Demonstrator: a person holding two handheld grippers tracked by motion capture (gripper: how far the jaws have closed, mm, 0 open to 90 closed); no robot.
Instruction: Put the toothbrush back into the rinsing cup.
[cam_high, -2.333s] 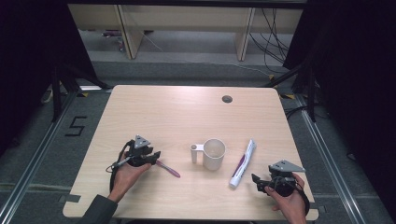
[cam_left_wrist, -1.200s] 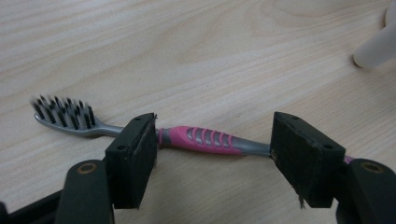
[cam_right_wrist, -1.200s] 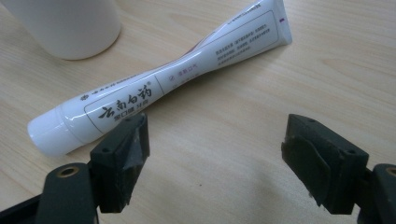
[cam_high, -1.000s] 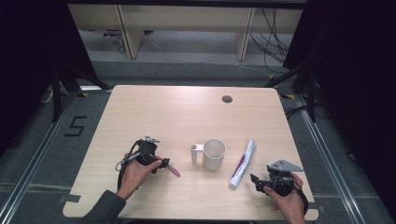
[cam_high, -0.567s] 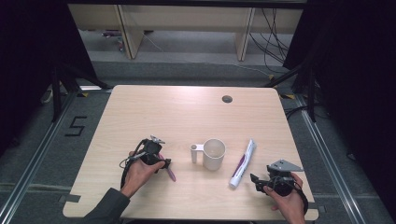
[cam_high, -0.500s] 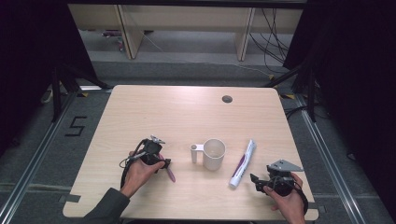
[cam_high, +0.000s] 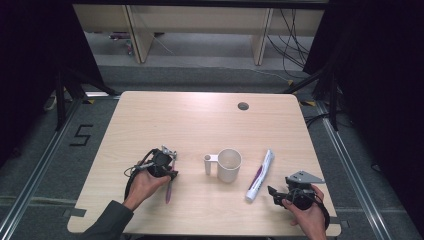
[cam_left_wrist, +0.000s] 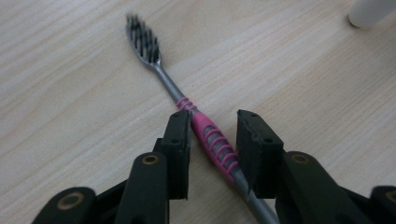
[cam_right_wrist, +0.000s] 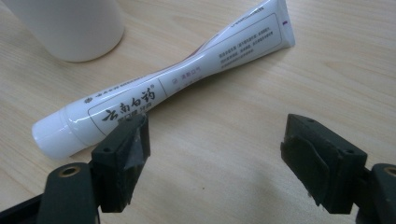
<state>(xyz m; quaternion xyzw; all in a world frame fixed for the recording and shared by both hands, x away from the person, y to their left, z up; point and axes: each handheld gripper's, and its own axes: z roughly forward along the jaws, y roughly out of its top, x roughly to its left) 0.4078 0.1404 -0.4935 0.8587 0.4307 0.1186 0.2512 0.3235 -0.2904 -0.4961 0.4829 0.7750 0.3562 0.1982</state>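
1. Left claw (cam_left_wrist: 212, 140) has just been closing around the toothbrush (cam_left_wrist: 205, 135), which lies flat on the worktop (cam_high: 200, 120); pads seem not yet pressing.
2. Right claw (cam_right_wrist: 215, 154) gapes, released, beside the toothpaste (cam_right_wrist: 163, 88).
3. Nothing lifted; cup (cam_high: 229, 165) empty.

The far half of the table (cam_high: 200, 115) is bare wood, so a hand can move there freely. Only a small dark hole (cam_high: 243, 106) sits near the far edge. In the near half, three things lie in a row: a pink toothbrush (cam_high: 169, 188), a white cup (cam_high: 229, 165) with its handle toward the toothbrush, and a toothpaste tube (cam_high: 260, 175). There are gaps between them to pass through.
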